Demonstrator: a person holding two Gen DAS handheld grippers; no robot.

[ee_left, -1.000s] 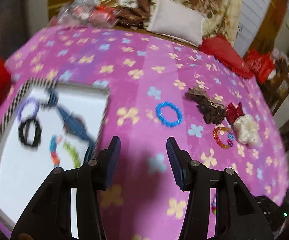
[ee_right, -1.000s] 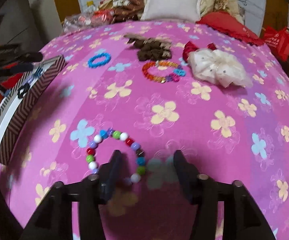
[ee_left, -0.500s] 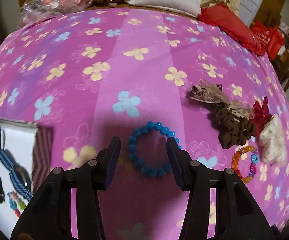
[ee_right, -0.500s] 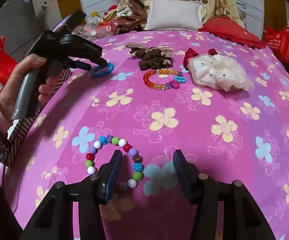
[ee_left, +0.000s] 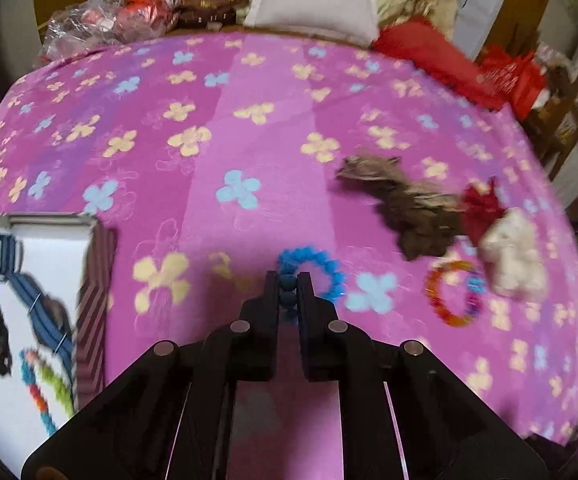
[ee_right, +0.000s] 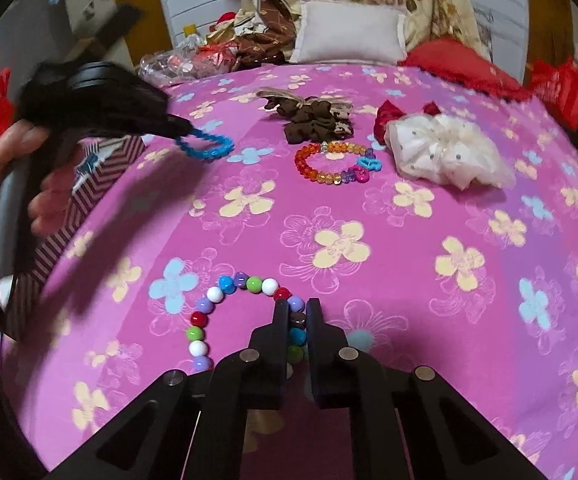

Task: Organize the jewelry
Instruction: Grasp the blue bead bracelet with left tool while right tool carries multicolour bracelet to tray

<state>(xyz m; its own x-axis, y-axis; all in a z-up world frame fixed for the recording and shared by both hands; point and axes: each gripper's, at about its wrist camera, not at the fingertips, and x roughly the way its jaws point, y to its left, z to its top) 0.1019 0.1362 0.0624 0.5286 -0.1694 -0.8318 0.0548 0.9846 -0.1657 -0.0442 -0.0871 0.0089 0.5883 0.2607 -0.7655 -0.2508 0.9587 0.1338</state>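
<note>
A blue bead bracelet [ee_left: 331, 270] lies on the pink flowered cloth [ee_left: 249, 128]. My left gripper [ee_left: 288, 278] is closing its jaws on the near side of it, with beads pinched between the pads. In the right wrist view the same blue bracelet [ee_right: 209, 148] hangs from the left gripper [ee_right: 185, 128], held by a hand. My right gripper [ee_right: 297, 306] is closing on the right side of a multicoloured bead bracelet [ee_right: 225, 286], with beads squeezed between its pads. A striped box [ee_left: 93, 300] with a white inside holds several pieces at the left.
An orange bead bracelet [ee_right: 321, 164], a brown scrunchie [ee_right: 317, 118], a red bow [ee_right: 389, 118] and a white scrunchie [ee_right: 445, 152] lie further back on the cloth. A pillow [ee_right: 349, 36] and piled fabrics sit beyond the far edge.
The left gripper swung right from the box to the blue bracelet and shut on it. The right gripper stayed put and shut on the multicoloured bracelet.
</note>
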